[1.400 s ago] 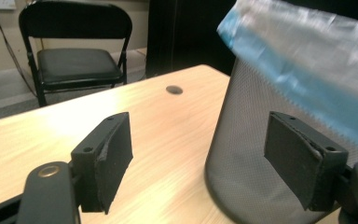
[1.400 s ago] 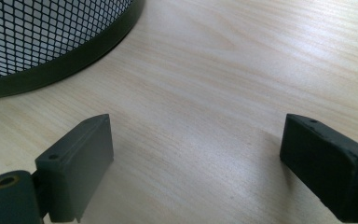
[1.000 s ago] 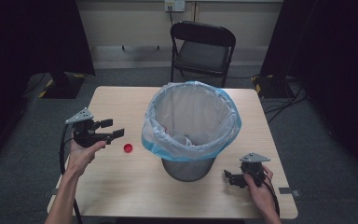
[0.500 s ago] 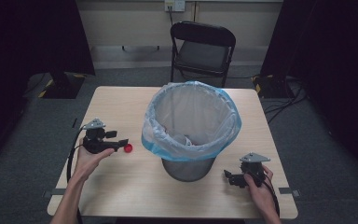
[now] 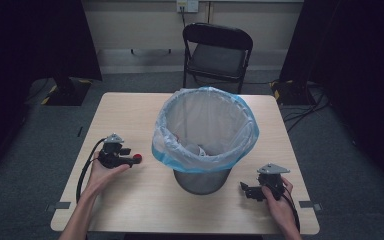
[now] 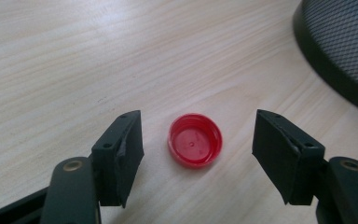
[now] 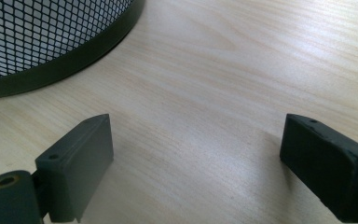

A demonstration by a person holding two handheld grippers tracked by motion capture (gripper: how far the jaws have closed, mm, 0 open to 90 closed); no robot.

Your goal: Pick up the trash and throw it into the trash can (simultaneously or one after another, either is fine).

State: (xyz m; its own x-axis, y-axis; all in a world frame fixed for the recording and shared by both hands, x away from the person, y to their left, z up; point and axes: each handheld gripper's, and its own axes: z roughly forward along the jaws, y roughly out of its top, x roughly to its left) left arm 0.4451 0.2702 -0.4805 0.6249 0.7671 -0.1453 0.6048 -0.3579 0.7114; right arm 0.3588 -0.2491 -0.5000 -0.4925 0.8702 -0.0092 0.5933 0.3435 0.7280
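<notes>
The red bottle cap (image 6: 195,140) lies open side up on the bench (image 5: 130,115), left of the mesh bin (image 5: 203,140), between the jaws of the left tool (image 6: 198,151). These jaws have just been closing but do not touch it yet. The right tool (image 5: 247,191) rests on the bench with its jaws spread and nothing between them.

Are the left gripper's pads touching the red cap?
Apart. In the left gripper view, bare table shows on both sides of the red cap, between it and the closing pads of the left gripper.

The cap (image 6: 195,140) lies on the table (image 5: 130,110), left of the bin (image 5: 202,135).
</notes>
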